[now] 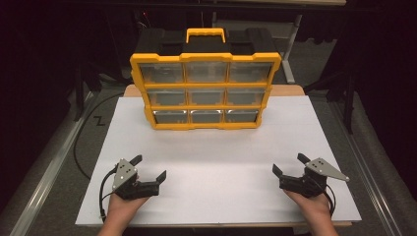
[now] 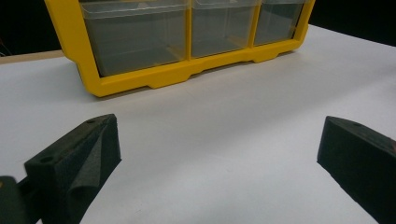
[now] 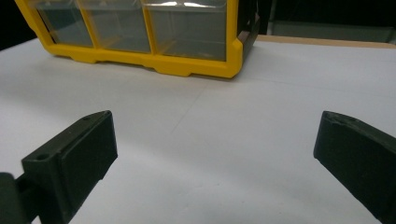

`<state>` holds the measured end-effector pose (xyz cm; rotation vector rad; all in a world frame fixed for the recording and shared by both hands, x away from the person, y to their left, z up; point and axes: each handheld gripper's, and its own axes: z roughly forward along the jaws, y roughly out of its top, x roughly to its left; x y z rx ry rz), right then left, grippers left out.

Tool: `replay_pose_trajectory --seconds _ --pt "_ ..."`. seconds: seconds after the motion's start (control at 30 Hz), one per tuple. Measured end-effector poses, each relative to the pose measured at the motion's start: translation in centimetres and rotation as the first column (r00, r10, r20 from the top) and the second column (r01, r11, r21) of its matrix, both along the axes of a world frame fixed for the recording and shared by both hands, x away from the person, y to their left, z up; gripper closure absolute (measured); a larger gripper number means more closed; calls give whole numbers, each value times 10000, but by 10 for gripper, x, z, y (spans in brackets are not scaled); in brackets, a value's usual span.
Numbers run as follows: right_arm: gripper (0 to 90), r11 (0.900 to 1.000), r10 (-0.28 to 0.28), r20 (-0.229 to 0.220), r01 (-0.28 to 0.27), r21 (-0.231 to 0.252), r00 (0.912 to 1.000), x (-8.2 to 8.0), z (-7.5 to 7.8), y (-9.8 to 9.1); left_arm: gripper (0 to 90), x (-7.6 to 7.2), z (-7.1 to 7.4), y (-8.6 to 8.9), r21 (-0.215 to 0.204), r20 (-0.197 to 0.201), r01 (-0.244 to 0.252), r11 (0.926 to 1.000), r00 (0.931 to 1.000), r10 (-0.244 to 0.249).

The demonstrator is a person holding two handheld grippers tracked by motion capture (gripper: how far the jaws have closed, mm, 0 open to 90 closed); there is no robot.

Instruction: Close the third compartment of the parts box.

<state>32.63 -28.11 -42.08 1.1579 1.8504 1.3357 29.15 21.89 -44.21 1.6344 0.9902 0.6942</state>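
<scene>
A yellow box of drawers [image 1: 205, 91] stands upright at twelve o'clock, at the far end of the white table [image 1: 221, 162]. It has nine see-through drawers in three rows and a yellow handle [image 1: 205, 33] on top. The drawers look empty, I think, but they are too dim to be sure. My left claw [image 1: 148, 166] rests at seven o'clock, jaws wide apart, holding nothing. My right claw [image 1: 289, 164] rests at five o'clock, wide apart too. Both are well apart from the box.
</scene>
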Motion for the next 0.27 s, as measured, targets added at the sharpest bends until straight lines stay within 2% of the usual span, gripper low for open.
replay_pose_trajectory --seconds 0.27 --pt "7 9999 -110 54 111 -105 9999 0 -1 -1 3 0 1 1 -9 1 -44 10000 10000 44"
